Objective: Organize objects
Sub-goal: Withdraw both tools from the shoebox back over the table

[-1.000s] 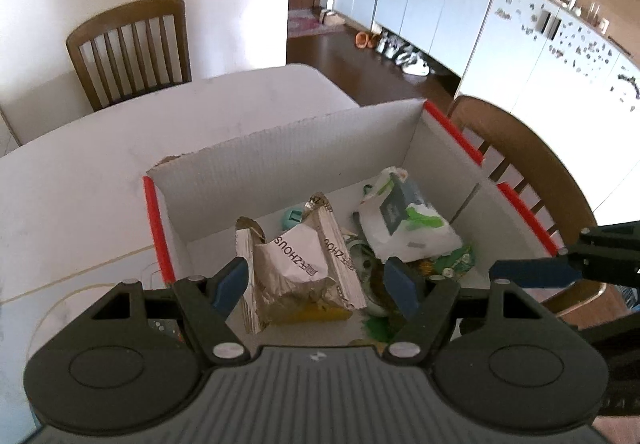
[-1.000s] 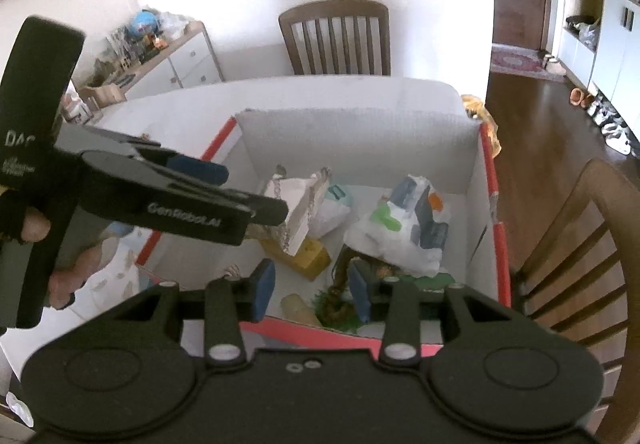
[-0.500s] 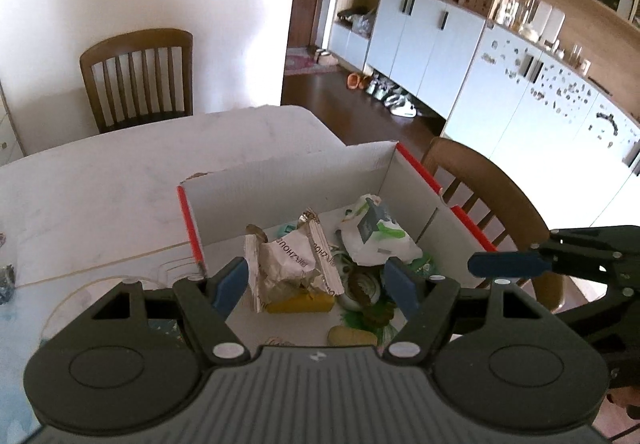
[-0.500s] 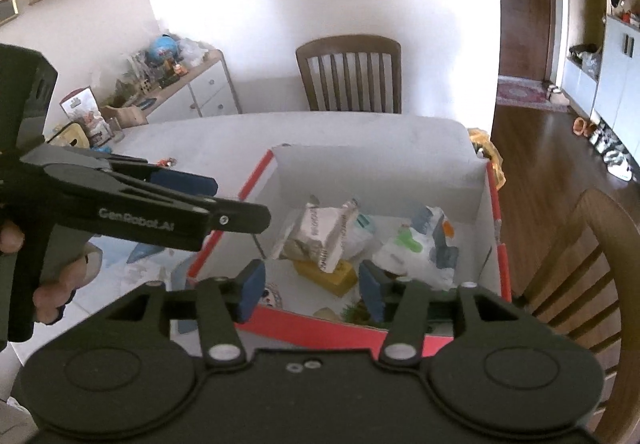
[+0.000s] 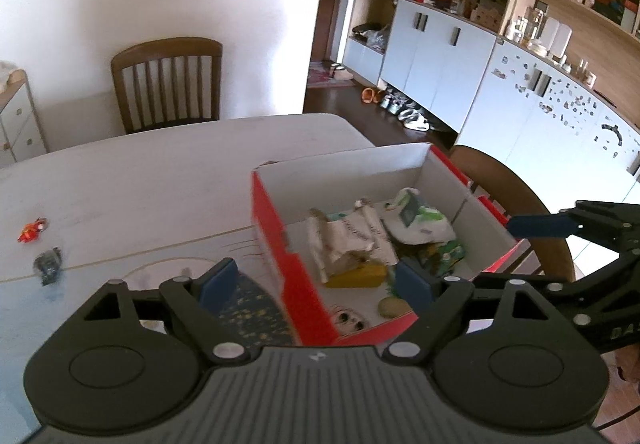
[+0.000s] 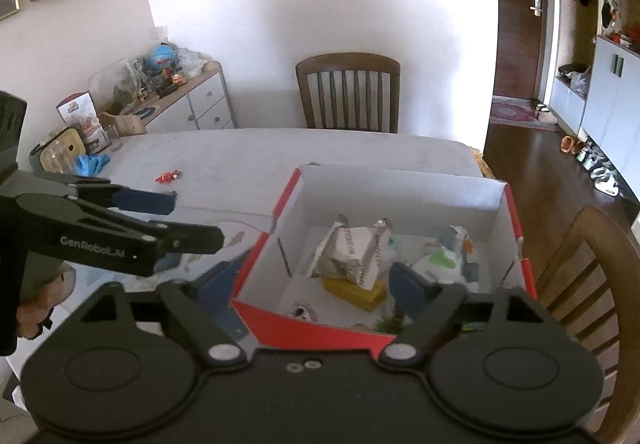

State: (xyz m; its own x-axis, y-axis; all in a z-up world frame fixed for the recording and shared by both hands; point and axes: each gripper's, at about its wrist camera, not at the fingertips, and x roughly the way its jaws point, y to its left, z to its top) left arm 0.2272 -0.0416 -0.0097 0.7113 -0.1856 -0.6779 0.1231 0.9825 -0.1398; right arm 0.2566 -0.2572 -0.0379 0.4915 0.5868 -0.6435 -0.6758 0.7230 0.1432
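Cardboard, red outside and white inside, makes up the open rectangular box seen from the left wrist, sitting on the pale table near its right edge, already holding a crumpled silver snack packet and a yellow block. The left gripper hangs above the box's near left corner, jaws apart and empty. Loose on the table, well to the left, lie a small red toy and a dark toy, nearer this hand. From the right wrist, the right gripper hovers over the box's near wall, also apart and empty; the box's long axis runs left to right.
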